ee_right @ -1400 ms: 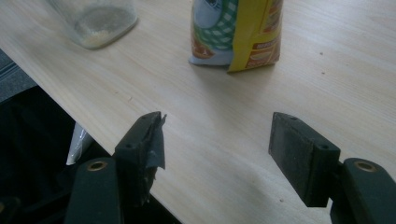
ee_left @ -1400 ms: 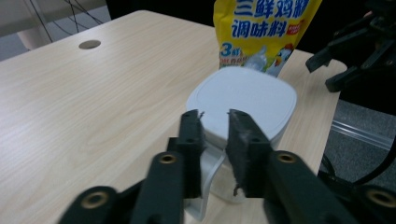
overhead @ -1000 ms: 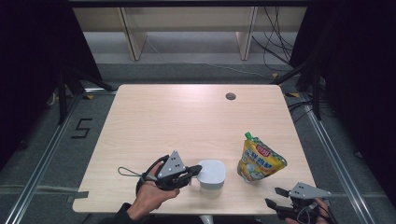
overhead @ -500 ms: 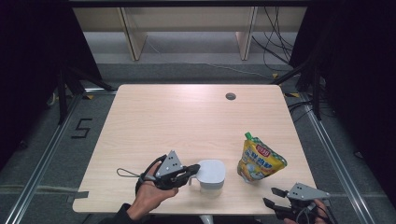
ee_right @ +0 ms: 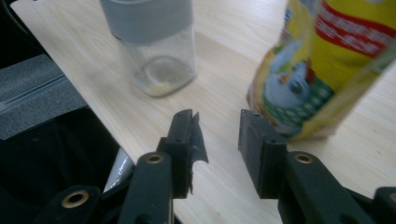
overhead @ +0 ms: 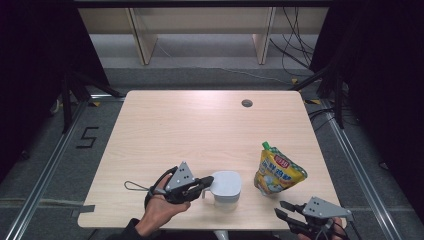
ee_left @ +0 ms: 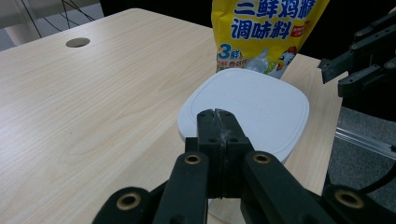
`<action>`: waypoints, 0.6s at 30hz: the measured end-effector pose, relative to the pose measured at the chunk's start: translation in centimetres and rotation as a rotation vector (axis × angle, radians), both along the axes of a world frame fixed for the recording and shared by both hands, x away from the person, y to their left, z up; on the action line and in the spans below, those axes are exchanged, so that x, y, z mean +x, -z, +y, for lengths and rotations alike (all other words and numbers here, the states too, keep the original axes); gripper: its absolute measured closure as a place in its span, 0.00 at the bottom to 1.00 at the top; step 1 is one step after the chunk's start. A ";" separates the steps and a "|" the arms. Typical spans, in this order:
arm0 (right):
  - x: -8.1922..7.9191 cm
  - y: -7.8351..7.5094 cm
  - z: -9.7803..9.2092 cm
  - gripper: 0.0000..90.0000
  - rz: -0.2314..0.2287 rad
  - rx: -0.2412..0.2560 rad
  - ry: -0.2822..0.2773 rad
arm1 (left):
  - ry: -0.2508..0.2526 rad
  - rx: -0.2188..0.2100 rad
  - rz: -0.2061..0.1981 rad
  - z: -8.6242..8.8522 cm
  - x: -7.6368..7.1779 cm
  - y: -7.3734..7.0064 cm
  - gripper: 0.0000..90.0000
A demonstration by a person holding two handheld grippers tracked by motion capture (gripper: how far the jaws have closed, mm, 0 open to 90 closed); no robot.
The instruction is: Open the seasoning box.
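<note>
A clear square jar [overhead: 225, 187] with a grey band and a white lid [ee_left: 247, 105] stands near the table's front edge. My left gripper [overhead: 204, 185] lies at the jar's left side. Its jaws are pressed shut, with the tips [ee_left: 217, 116] over the lid's near rim and nothing showing between them. A yellow seasoning pouch [overhead: 277, 170] stands upright just right of the jar. My right gripper [overhead: 281, 210] hovers at the front right corner, open, with its fingers [ee_right: 187, 130] pointing between the jar [ee_right: 159, 56] and the pouch [ee_right: 322, 70]. It holds nothing.
The light wooden table [overhead: 190, 130] has a round cable hole [overhead: 247, 103] at the back right. Its front edge runs just below both hands. Shelving and cables stand on the floor behind the table.
Both hands are almost still. The right gripper has edged slightly to the left, and the jar and pouch have not moved.
</note>
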State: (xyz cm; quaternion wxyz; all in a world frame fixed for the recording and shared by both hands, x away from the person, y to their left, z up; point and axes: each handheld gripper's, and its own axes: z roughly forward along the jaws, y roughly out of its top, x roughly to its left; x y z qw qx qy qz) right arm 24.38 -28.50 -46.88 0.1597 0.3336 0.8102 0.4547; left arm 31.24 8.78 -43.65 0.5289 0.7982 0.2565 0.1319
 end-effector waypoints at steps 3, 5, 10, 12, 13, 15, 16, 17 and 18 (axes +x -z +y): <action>0.1 -0.2 0.8 0.80 -0.018 0.007 -0.018 | -0.004 -0.003 0.008 0.0 -0.1 0.0 0.99; 0.2 -0.4 1.1 0.82 -0.036 -0.002 -0.028 | 0.001 0.003 -0.003 0.0 0.0 0.0 0.99; 0.5 -0.5 2.6 0.84 -0.057 0.004 -0.060 | 0.000 0.006 -0.002 0.1 0.0 0.0 0.99; 0.6 -0.6 3.0 0.85 -0.062 -0.007 -0.062 | 0.000 0.006 -0.002 0.1 0.0 0.0 0.99; 0.6 -0.7 3.2 0.86 -0.062 -0.006 -0.064 | 0.000 0.007 -0.003 0.1 0.0 0.0 0.99; 0.9 -0.7 3.5 0.86 -0.076 -0.008 -0.077 | -0.005 0.017 -0.008 0.1 -0.1 0.0 0.99; 1.1 -0.7 3.7 0.86 -0.075 -0.003 -0.078 | -0.005 0.009 -0.006 0.2 0.0 0.0 0.99; 1.1 -0.7 3.7 0.86 -0.075 -0.003 -0.078 | -0.005 0.009 -0.006 0.2 0.0 0.0 0.99; 1.3 -0.7 3.8 0.88 -0.073 -0.004 -0.085 | -0.010 0.018 -0.010 0.3 -0.1 0.0 0.99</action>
